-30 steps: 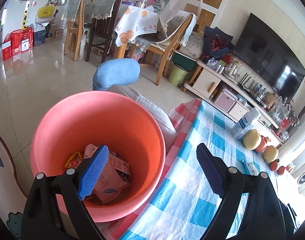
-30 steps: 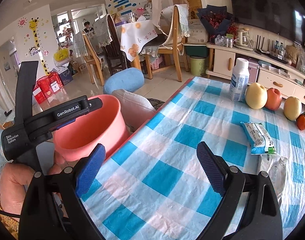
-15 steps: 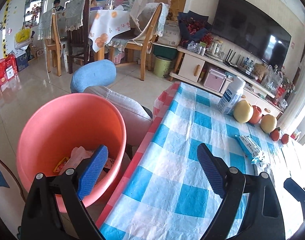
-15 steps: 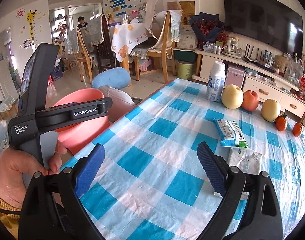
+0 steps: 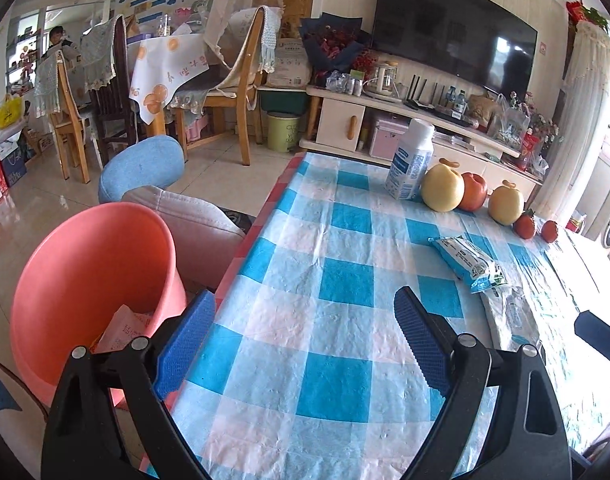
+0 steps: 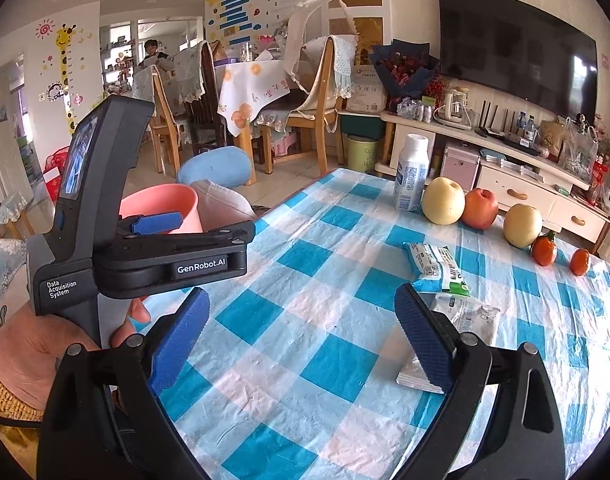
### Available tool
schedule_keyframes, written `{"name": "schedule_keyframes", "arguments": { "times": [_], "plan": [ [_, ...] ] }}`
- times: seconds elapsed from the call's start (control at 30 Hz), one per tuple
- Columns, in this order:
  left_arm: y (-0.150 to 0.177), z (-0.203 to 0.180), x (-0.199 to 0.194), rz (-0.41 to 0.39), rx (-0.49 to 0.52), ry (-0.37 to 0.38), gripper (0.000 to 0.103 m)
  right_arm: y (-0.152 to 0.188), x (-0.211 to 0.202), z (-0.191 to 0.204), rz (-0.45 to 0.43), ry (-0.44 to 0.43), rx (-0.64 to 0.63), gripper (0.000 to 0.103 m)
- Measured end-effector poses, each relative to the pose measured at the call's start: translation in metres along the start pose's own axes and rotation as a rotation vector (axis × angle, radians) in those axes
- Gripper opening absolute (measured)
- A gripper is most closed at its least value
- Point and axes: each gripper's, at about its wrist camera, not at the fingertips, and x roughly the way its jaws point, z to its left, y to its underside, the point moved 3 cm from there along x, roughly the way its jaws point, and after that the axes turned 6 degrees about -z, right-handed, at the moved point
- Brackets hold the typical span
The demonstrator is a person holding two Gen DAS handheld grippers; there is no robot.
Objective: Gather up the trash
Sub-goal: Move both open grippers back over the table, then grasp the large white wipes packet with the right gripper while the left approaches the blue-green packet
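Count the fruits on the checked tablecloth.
5, in a row at the far edge: pear, apple, second pear, two small orange fruits.

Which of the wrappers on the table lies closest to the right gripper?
The flat white wrapper, partly hidden behind the right gripper's finger. The clear one and the blue-green one lie farther off.

Left tool (image 5: 303,338) and right tool (image 6: 303,336) both gape wide, holding nothing.
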Motion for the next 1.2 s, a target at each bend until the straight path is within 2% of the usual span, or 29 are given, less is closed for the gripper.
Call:
{"name": "schedule_keyframes", "arguments": {
  "times": [0.47, 0.7, 1.2],
  "plan": [
    [0.009, -0.023, 0.005, 0.021, 0.022, 0.041, 0.090, 0.006, -0.014, -0.029, -0.011, 0.007, 0.035, 0.094],
    [0.015, -0.044, 0.010, 0.034, 0.075, 0.052, 0.090, 0.012, -0.020, -0.045, -0.003, 0.013, 0.045, 0.094],
    [0.030, -0.088, 0.017, 0.064, 0.156, 0.123, 0.090, 0.032, -0.025, -0.100, 0.064, 0.069, 0.111, 0.094]
  ]
}}
